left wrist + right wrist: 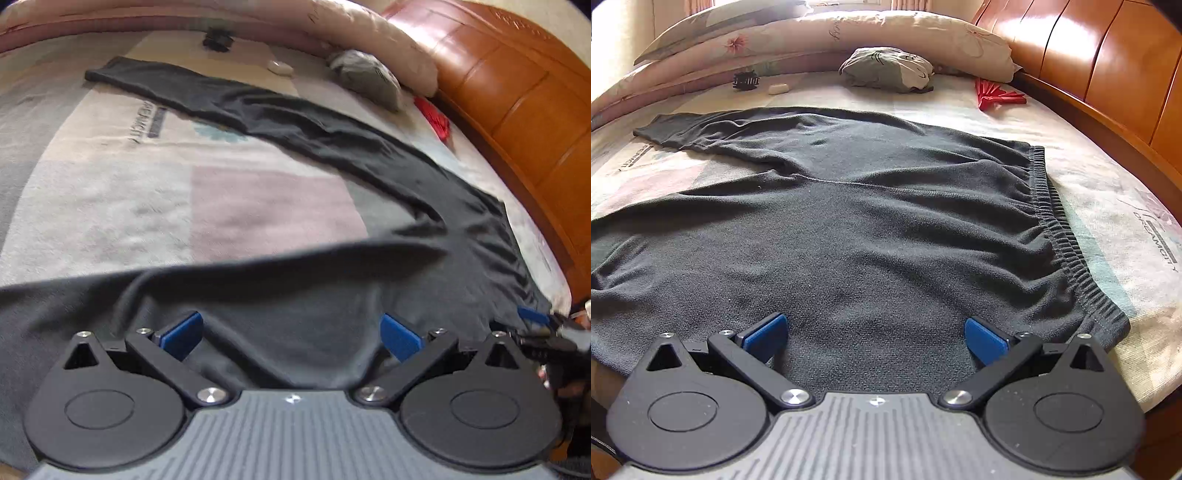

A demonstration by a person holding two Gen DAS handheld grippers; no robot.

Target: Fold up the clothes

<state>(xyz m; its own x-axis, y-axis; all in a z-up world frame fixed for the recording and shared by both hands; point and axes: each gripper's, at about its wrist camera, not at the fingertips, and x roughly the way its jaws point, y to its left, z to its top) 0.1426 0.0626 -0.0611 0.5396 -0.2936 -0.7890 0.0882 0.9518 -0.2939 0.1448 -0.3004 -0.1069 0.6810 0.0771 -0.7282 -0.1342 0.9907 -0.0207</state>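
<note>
Dark grey trousers lie spread on the bed, with the elastic waistband to the right. One leg stretches away to the far left. The other leg runs along the near edge under my left gripper. That gripper is open, its blue pads wide apart over the near leg's fabric and clamping nothing. My right gripper is also open, low over the hip area just left of the waistband's near corner. One of its blue pads shows blurred at the right edge of the left wrist view.
A wooden headboard runs along the right side. Pillows and a folded quilt line the far edge. A bundled grey cloth, a red folding fan, a white case and a black hair clip lie beyond the trousers.
</note>
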